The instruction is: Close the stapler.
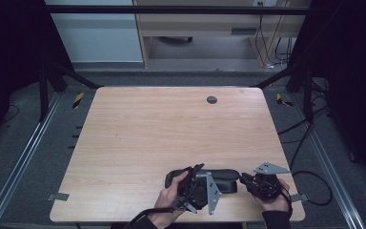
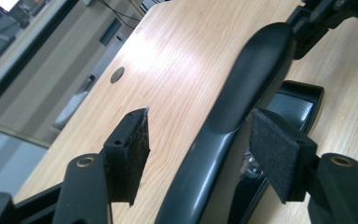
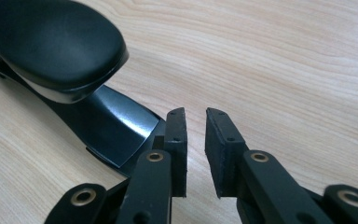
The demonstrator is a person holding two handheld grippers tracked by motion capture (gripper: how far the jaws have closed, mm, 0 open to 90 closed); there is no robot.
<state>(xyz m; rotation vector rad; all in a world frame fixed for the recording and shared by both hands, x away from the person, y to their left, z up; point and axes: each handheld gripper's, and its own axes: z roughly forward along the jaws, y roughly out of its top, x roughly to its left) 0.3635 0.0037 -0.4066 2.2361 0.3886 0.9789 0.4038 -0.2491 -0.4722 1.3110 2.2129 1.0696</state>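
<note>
Tabletop (image 1: 138, 129) of pale wood carries a black stapler (image 1: 221, 177) near its front edge, between a person's two hands. The left gripper (image 1: 190, 183) hangs over the stapler's left end. Seen from the left gripper view, its jaws stand well apart, with the stapler's (image 2: 242, 107) long curved top arm running up between them, nearer the right pad; the left pad is clear of it, and whether the right pad touches it I cannot tell. The stapler's glossy base (image 2: 298, 100) lies beyond the right jaw. The right gripper (image 1: 246, 180) sits at the stapler's right end. From the right gripper view, its jaws (image 3: 196, 140) are parted by a narrow gap with nothing between them, and the stapler (image 3: 70, 60) lies just beside and ahead of the left jaw, its raised rounded tip above the flat base.
</note>
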